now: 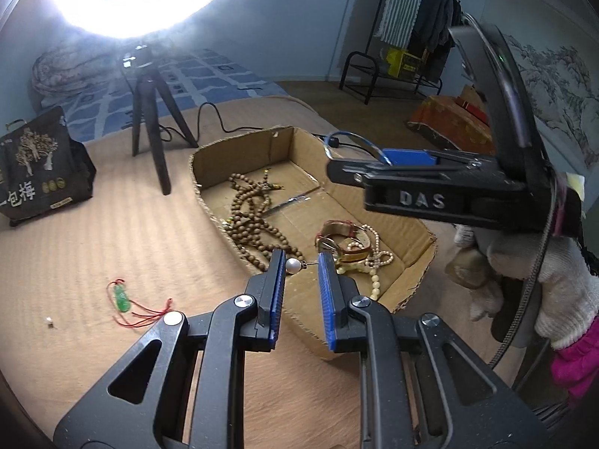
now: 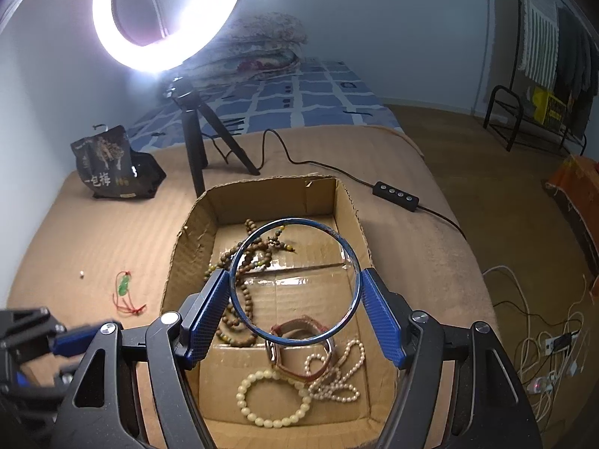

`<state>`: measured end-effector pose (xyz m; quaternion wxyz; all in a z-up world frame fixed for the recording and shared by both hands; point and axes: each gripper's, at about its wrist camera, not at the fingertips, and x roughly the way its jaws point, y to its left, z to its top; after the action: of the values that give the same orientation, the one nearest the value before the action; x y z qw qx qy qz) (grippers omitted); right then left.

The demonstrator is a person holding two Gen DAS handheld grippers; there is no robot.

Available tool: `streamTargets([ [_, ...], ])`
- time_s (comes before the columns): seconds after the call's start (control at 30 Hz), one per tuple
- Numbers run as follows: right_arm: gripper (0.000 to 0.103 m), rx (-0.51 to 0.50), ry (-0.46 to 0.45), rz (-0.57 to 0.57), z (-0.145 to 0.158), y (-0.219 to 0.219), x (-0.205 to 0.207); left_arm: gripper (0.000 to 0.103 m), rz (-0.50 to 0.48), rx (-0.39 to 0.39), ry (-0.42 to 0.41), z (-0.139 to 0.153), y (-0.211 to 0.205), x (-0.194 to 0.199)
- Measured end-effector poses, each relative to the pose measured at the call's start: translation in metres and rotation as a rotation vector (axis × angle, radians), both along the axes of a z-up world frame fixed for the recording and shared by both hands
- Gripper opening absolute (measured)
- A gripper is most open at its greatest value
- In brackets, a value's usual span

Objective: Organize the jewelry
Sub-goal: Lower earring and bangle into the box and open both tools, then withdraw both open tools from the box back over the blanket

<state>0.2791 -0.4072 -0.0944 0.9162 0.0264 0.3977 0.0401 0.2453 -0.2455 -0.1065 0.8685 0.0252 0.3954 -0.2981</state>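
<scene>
My left gripper (image 1: 301,263) hangs over the near wall of the cardboard box (image 1: 232,142); a white pearl on a thin pin (image 1: 294,265) spans its jaws, touching both pads. My right gripper (image 2: 295,280) is shut on a blue bangle (image 2: 295,220), held upright above the box (image 2: 187,232); it also shows in the left wrist view (image 1: 337,172). In the box lie brown wooden beads (image 1: 247,205), a gold watch (image 1: 344,241), a pearl strand (image 2: 337,374) and a cream bead bracelet (image 2: 269,400).
A green pendant on red cord (image 1: 121,299) and a small white stud (image 1: 49,322) lie on the tan blanket left of the box. A ring light on a tripod (image 1: 149,112), a dark bag (image 1: 37,172) and a cable remote (image 2: 397,195) stand behind.
</scene>
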Motion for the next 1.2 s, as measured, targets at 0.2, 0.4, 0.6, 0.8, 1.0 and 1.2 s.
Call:
streamTargets([
  [0.2, 0.071, 0.005, 0.009, -0.034, -0.005, -0.006, 0.007, 0.017, -0.017, -0.013, 0.032, -0.006, -0.012, 0.003],
  [0.4, 0.077, 0.032, 0.02, -0.072, -0.006, -0.013, 0.01, 0.041, -0.021, -0.012, 0.052, -0.011, -0.015, 0.005],
  [0.6, 0.077, 0.031, 0.016, -0.083, -0.006, -0.017, 0.008, 0.043, -0.01, 0.002, 0.064, -0.013, -0.011, 0.008],
  [0.8, 0.077, 0.025, 0.007, -0.092, -0.002, -0.019, 0.006, 0.043, -0.003, 0.021, 0.048, -0.01, -0.006, 0.006],
  [1.0, 0.077, 0.008, 0.001, -0.092, 0.001, -0.015, 0.001, 0.043, 0.011, 0.038, 0.029, -0.006, 0.004, 0.005],
  [1.2, 0.077, -0.003, -0.015, -0.097, 0.009, -0.008, -0.005, 0.043, 0.037, 0.067, 0.008, -0.003, 0.026, 0.004],
])
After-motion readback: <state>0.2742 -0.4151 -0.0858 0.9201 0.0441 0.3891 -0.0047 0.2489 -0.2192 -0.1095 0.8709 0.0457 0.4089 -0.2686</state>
